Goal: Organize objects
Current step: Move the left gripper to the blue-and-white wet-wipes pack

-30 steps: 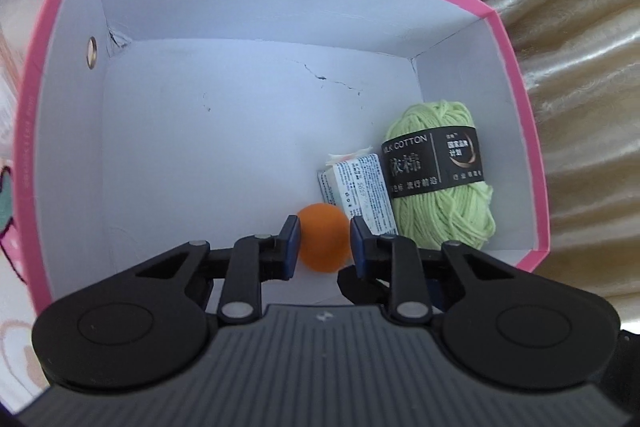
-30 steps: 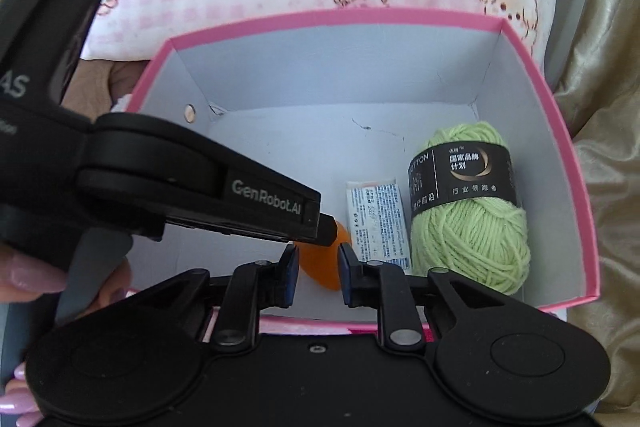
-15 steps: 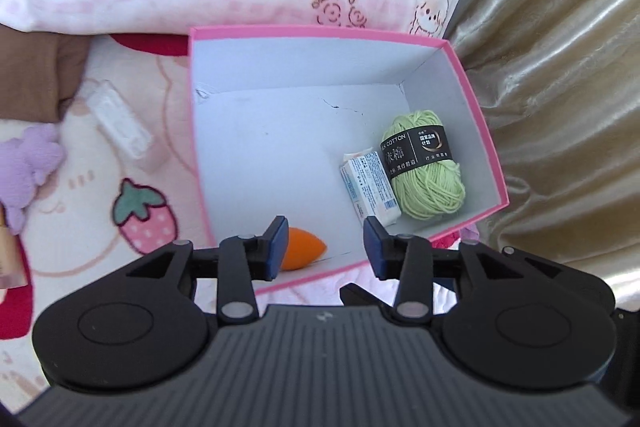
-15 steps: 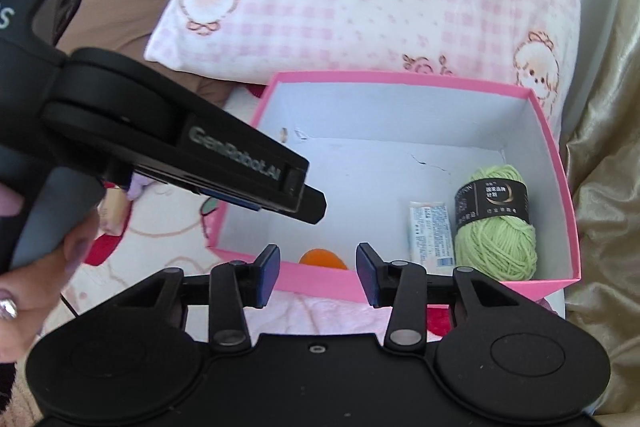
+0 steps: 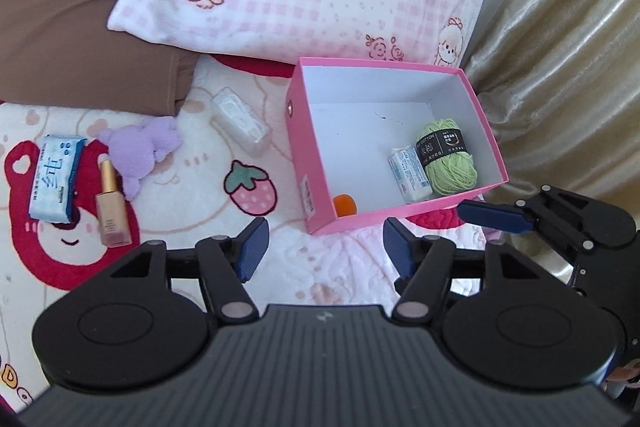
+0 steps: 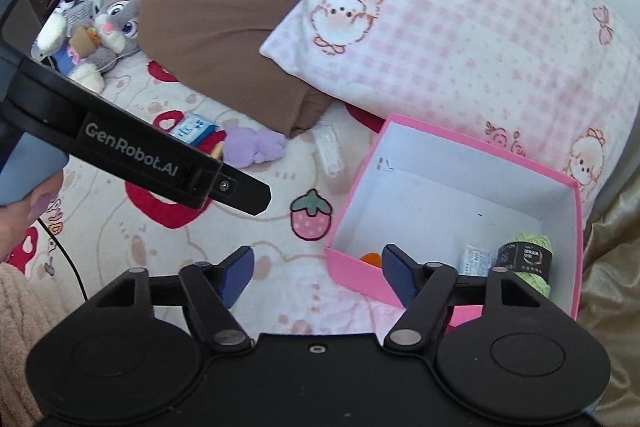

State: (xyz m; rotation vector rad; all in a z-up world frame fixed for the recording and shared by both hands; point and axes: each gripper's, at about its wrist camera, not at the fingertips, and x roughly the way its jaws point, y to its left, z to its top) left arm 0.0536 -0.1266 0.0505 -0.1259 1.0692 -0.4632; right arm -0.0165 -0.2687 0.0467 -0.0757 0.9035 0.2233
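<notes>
Both grippers are pulling back from the pink box (image 5: pixel 308 163), jaws having just been opening, nothing between them: left gripper (image 5: pixel 324 253), right gripper (image 6: pixel 316 275). Orange sponge (image 5: pixel 345 205) is sitting inside. Purple plush (image 5: pixel 140 151) is waiting outside on the blanket (image 5: pixel 192 227), looking soft and light; pinching its middle seems best.

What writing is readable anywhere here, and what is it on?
"GenRobot.AI": side of the left gripper.
"COTTON": black band on the green yarn; the rest is too small.
Large blue Chinese character: tissue pack.
Small white packet and pink box label: too blurred.
</notes>
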